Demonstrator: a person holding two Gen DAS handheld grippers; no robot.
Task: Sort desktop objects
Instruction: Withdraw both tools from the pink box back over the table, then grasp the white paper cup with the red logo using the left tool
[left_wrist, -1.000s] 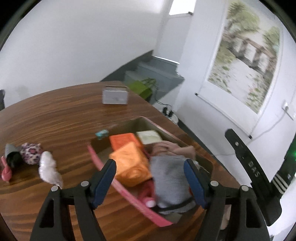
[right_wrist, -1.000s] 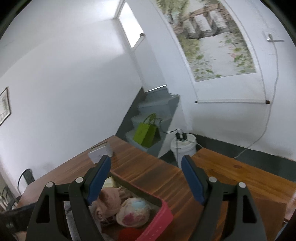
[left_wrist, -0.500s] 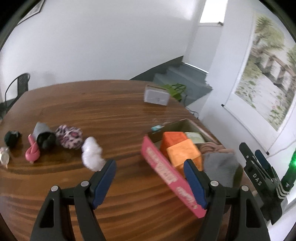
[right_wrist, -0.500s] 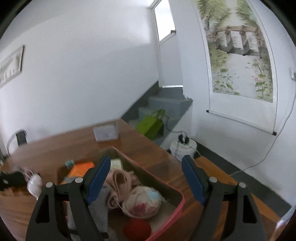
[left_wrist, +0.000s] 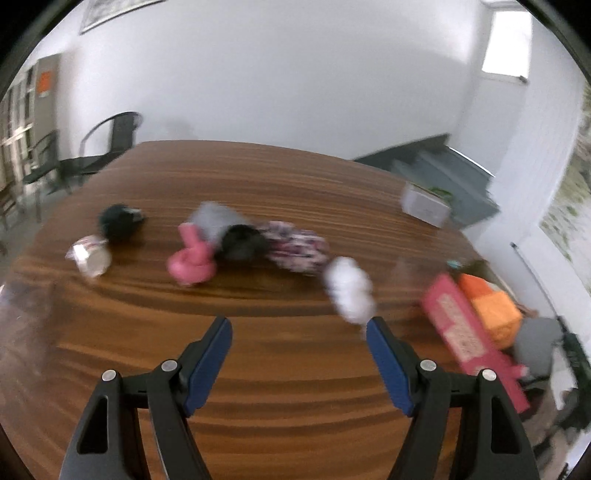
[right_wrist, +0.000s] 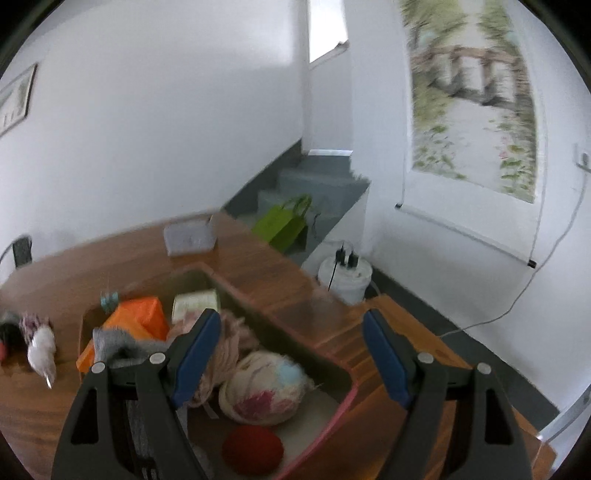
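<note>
Left wrist view: my left tongs (left_wrist: 299, 323) hang spread over the bare wooden table (left_wrist: 258, 387), nothing between the blue pads, the picture smeared with blur. Beyond them a row of soft things lies on the wood: a white fluffy item (left_wrist: 349, 288) just ahead of my right-hand pad, a patterned fabric roll (left_wrist: 297, 249), a black bundle (left_wrist: 242, 242) with a grey piece (left_wrist: 214, 218) behind it, a pink knotted item (left_wrist: 190, 258), a small pale object (left_wrist: 90, 256) and another dark ball (left_wrist: 118, 219) at the far left. The pink-walled box (left_wrist: 465, 332) sits at the right edge, orange blocks (left_wrist: 495, 310) inside it.

Right wrist view: my right tongs (right_wrist: 291, 323) stand spread above that same box (right_wrist: 332, 417), gripping nothing. In it lie a multicoloured yarn ball (right_wrist: 266, 387), a red ball (right_wrist: 253, 448), pinkish yarn (right_wrist: 231, 347), a grey cloth (right_wrist: 118, 343), an orange package (right_wrist: 140, 317) and a pale small box (right_wrist: 194, 301). A grey case (right_wrist: 190, 236) rests farther back on the table.
</note>
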